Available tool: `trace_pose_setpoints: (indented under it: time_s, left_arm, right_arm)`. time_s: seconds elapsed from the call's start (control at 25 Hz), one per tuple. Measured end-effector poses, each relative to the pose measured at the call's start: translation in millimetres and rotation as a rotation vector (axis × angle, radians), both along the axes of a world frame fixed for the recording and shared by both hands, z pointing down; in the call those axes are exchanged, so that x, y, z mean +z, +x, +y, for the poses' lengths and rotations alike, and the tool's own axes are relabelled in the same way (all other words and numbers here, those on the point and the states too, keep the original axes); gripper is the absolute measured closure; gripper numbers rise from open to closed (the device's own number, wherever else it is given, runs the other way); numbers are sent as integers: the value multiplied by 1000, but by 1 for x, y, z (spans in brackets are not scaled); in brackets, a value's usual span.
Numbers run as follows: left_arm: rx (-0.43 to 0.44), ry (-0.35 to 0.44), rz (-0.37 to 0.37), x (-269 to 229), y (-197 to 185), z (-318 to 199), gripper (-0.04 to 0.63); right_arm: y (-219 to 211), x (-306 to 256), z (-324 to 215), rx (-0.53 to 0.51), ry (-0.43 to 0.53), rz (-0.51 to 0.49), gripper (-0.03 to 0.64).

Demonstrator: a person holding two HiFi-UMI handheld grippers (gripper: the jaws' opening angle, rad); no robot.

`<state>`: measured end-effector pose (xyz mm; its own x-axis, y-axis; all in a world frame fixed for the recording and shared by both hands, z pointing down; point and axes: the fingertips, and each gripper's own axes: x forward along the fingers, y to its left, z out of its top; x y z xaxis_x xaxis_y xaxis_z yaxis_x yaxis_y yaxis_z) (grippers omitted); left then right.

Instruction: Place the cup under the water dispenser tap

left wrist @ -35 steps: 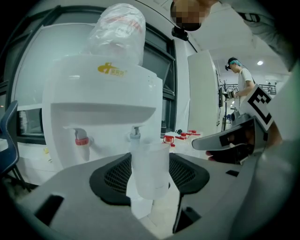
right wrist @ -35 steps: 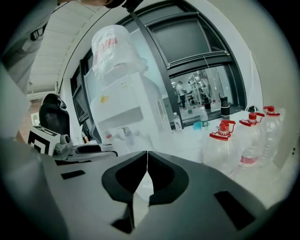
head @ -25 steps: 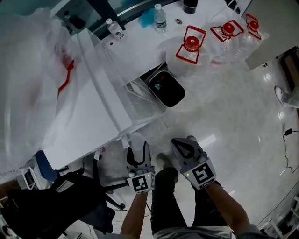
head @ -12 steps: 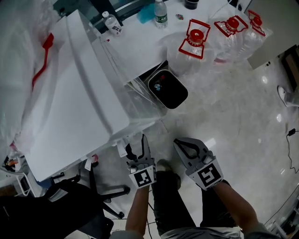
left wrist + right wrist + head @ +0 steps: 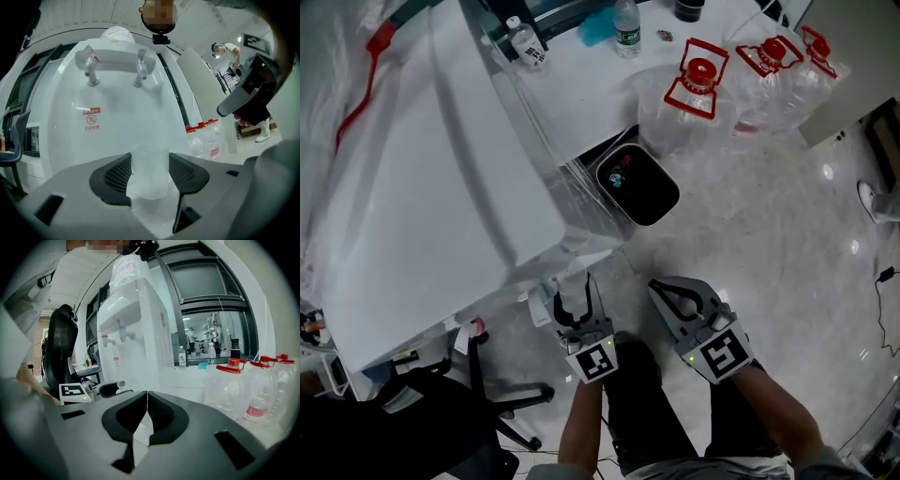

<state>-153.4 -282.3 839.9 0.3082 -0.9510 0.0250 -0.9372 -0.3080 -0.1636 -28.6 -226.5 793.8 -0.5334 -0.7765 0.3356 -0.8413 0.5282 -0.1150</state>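
A white water dispenser (image 5: 441,187) stands at the left of the head view. In the left gripper view its front (image 5: 112,122) fills the picture, with two taps (image 5: 90,70) (image 5: 139,72) high above the jaws. My left gripper (image 5: 150,161) is shut on a translucent plastic cup (image 5: 149,180), held upright and level, well below the taps. In the head view the cup (image 5: 573,286) sits just off the dispenser's lower corner. My right gripper (image 5: 147,401) is shut with nothing in it, beside the left one (image 5: 666,289).
A black bin (image 5: 637,178) stands on the floor ahead. Several large water bottles with red caps (image 5: 698,80) sit beyond it, and small bottles (image 5: 626,28) stand on the white table. A black office chair (image 5: 469,412) is at my left. The person's legs are below the grippers.
Both grippers have sunk a little in front of the dispenser, the cup still in the left one. The head view has swung, so the dispenser looms larger.
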Motion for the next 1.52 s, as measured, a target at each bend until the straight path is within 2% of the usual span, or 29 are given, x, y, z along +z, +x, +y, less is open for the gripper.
trace_pose_setpoints:
  time_s: [0.36,0.72,0.92,1.04,1.28,1.52]
  left_arm:
    - [-22,15,13,1,-3,0,344]
    - [-22,-37,-17,12,-4,-2,339]
    - [2,-64,-31,19,-1,4,280]
    - [-7,-90,-28,19,-6,8,267]
    - [6,-145,-75,5,-11,15,268]
    - [32,-196,-59,-42,-5,31,276]
  right_arm:
    - [0,-1,3,-2,1,-15,604]
    - [6,-2,4,15,-14,-34,604]
    - [7,-1,4,14,-16,-37,604]
    - [9,-2,6,17,-28,-37,604]
    - [10,-17,10,29,-64,-47,604]
    - [14,-56,15,38,-98,-74,604]
